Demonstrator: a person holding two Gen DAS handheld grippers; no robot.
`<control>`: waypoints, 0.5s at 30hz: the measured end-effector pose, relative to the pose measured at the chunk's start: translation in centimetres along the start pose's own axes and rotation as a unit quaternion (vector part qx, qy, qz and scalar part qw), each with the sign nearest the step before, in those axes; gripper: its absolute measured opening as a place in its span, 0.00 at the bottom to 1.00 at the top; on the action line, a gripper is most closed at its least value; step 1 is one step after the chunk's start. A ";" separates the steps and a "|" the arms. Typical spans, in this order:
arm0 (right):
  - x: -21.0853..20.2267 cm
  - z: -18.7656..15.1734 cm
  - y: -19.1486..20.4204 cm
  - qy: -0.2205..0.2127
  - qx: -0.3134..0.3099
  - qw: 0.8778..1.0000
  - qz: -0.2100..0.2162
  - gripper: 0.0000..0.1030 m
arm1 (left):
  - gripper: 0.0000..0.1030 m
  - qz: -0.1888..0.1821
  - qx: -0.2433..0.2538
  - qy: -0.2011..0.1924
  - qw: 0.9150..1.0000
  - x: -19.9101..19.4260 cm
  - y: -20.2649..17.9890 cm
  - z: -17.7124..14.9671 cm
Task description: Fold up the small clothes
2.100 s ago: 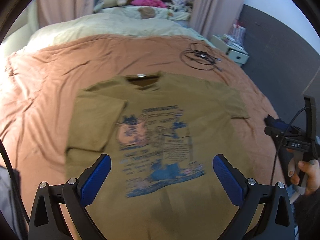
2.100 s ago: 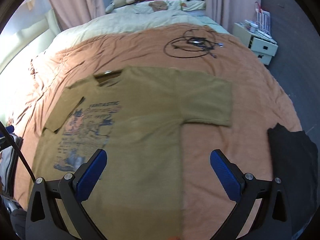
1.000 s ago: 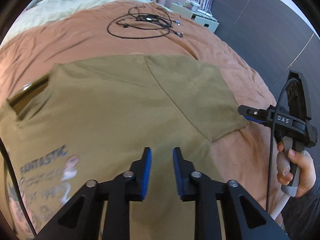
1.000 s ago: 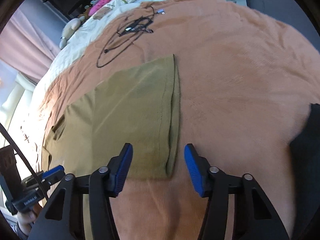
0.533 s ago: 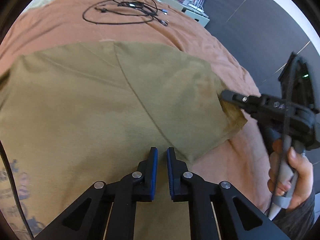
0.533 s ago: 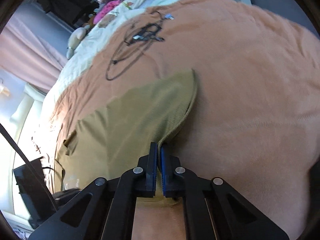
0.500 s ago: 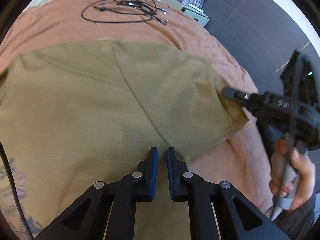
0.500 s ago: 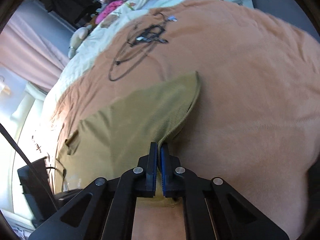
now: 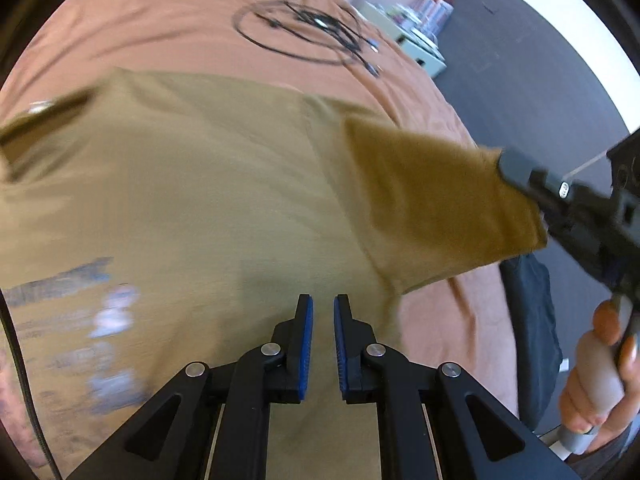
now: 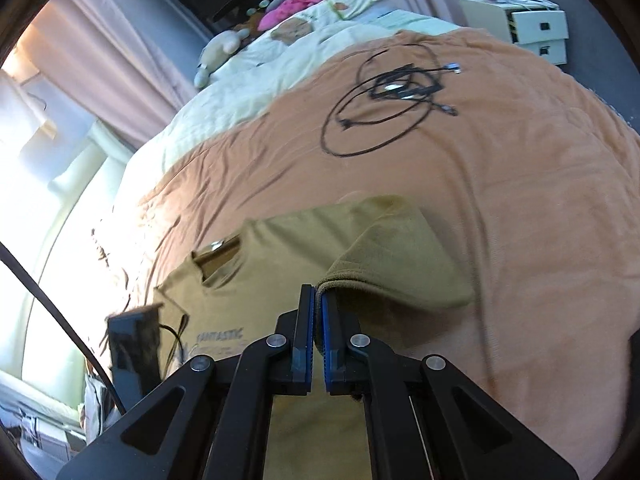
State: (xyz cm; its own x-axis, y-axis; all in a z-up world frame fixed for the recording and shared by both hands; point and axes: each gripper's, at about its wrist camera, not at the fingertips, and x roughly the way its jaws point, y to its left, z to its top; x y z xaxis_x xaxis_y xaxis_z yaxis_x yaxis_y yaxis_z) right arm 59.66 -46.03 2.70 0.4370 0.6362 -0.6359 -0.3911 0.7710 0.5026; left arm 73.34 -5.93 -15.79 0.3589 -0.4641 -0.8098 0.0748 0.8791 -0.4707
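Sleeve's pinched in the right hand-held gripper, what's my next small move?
Probably carry the sleeve inward across the T-shirt chest and lay it flat. The right hand-held gripper is shut on its hem, lifted off the orange bedspread, while the left hand-held gripper pins the body.

Far bed surface: a loose coil of black cables (image 10: pixel 394 98) lies on the orange blanket (image 10: pixel 540 208), well beyond the T-shirt; it would snag a gripper sweeping there.
Between shirt and cables: a bare strip of blanket, free to cross.
Right of shirt: open blanket out to the bed edge; a dark garment (image 9: pixel 532 340) lies at the near right edge.
Shirt's right side: the lifted sleeve (image 10: pixel 400 256) stands off the olive T-shirt (image 9: pixel 180 200), pinched in the right gripper (image 10: pixel 316 300), and blocks a low pass there.
Shirt's chest: flat and clear ahead of the left gripper (image 9: pixel 322 312).
Beyond the bed, right: white drawer unit (image 10: pixel 528 28).
Far end: pillows and soft toys (image 10: pixel 224 50).
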 end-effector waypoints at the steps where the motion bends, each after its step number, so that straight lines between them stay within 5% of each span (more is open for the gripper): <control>1: 0.3 -0.2 0.7 0.004 -0.003 1.000 0.002 0.00 | 0.10 0.006 -0.002 -0.003 1.000 -0.7 0.5 -0.1; 10: 4.2 -2.5 4.5 0.034 0.000 0.999 0.026 0.01 | 0.10 0.055 -0.021 -0.016 0.998 -6.8 4.7 -1.9; 13: 5.7 -3.7 4.7 0.058 0.026 0.998 0.004 0.02 | 0.11 0.065 -0.026 -0.018 0.997 -8.1 5.5 -2.3; 14: 5.7 -4.2 4.4 0.057 0.043 0.997 0.017 0.06 | 0.11 0.067 -0.026 -0.017 0.997 -8.5 5.5 -2.4; 15: 5.6 -4.5 4.4 0.053 0.056 0.997 0.026 0.31 | 0.12 0.071 -0.025 -0.016 0.997 -8.8 5.6 -2.5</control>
State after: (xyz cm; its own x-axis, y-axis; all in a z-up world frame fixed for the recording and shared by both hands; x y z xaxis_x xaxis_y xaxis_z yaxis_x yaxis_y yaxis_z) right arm 56.69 -39.23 -1.29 0.3280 0.6731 -0.6628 -0.3157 0.7394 0.5946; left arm 68.25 2.81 -12.21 0.3922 -0.3318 -0.8580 -0.0241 0.9287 -0.3702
